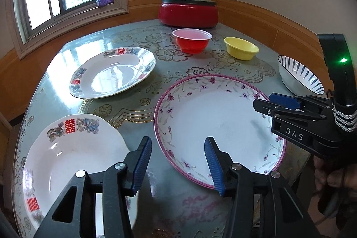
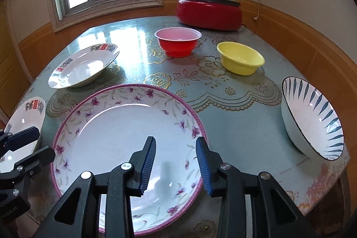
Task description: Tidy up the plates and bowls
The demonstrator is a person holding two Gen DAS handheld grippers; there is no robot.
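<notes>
A large pink-rimmed floral plate [image 1: 214,122] [image 2: 116,126] lies near the table's front. Two white plates with red characters lie to its left, one near [image 1: 67,160] [image 2: 24,113] and one farther back [image 1: 113,73] [image 2: 82,66]. Behind stand a red bowl [image 1: 191,40] [image 2: 177,41] and a yellow bowl [image 1: 241,48] [image 2: 241,58]. A blue-striped bowl [image 1: 299,75] [image 2: 312,119] sits at the right. My left gripper [image 1: 177,148] [image 2: 41,144] hovers open between the near white plate and the floral plate. My right gripper [image 2: 176,144] [image 1: 265,102] hovers open over the floral plate, holding nothing.
A red electric pot [image 1: 188,12] [image 2: 209,12] with a lid stands at the table's back edge against the wall. The glass-topped table [image 2: 234,104] ends just right of the striped bowl. A hand [image 1: 330,175] holds the right gripper. A window is at the back left.
</notes>
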